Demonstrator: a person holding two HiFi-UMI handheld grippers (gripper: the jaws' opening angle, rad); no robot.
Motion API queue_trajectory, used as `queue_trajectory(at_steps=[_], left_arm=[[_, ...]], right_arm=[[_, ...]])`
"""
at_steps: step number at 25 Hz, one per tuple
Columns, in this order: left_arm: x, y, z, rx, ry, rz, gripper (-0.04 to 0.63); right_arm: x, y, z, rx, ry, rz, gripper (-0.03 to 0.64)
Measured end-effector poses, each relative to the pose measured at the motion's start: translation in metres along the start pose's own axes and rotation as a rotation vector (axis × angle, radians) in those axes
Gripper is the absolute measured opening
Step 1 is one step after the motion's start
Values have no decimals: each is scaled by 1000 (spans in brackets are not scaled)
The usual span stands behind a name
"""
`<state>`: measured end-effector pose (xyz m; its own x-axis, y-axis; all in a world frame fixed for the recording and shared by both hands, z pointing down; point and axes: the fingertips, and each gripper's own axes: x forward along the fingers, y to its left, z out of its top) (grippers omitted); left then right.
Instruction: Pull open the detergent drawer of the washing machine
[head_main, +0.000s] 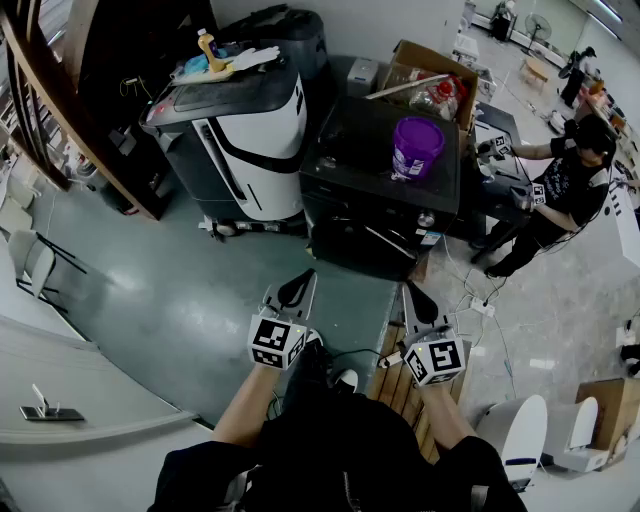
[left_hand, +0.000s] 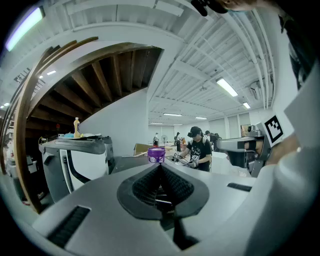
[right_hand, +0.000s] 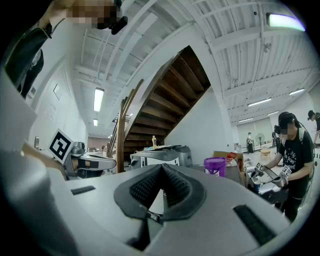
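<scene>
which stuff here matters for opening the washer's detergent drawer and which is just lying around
For the job:
black washing machine, drawer not made out
left gripper and right gripper, jaws together, empty

Just lying about:
purple tub on the washer
cardboard box behind it
white and grey machine
bottle on that machine

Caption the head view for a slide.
Left gripper and right gripper, shut, short of black washing machine bearing purple bucket.

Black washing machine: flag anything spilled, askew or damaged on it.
Nothing stands out. The purple plastic bucket stands upright on the black washing machine, with no spill visible; its front is too dim to judge.
</scene>
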<state>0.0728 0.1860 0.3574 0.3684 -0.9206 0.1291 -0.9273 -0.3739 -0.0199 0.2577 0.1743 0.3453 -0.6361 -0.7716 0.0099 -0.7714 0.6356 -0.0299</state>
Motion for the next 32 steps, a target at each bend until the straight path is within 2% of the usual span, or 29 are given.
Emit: queue_trajectory(at_steps=[6, 17, 32], left_arm=[[1, 3, 1, 2, -3, -3, 20], [5, -2, 2, -23, -3, -8, 20], [29, 0, 0, -6, 9, -11, 20]], right_arm=[[3, -4, 0, 59, -24, -1, 6], [5, -9, 0, 60, -18, -5, 6], [17, -16, -5, 77, -6, 10, 6]])
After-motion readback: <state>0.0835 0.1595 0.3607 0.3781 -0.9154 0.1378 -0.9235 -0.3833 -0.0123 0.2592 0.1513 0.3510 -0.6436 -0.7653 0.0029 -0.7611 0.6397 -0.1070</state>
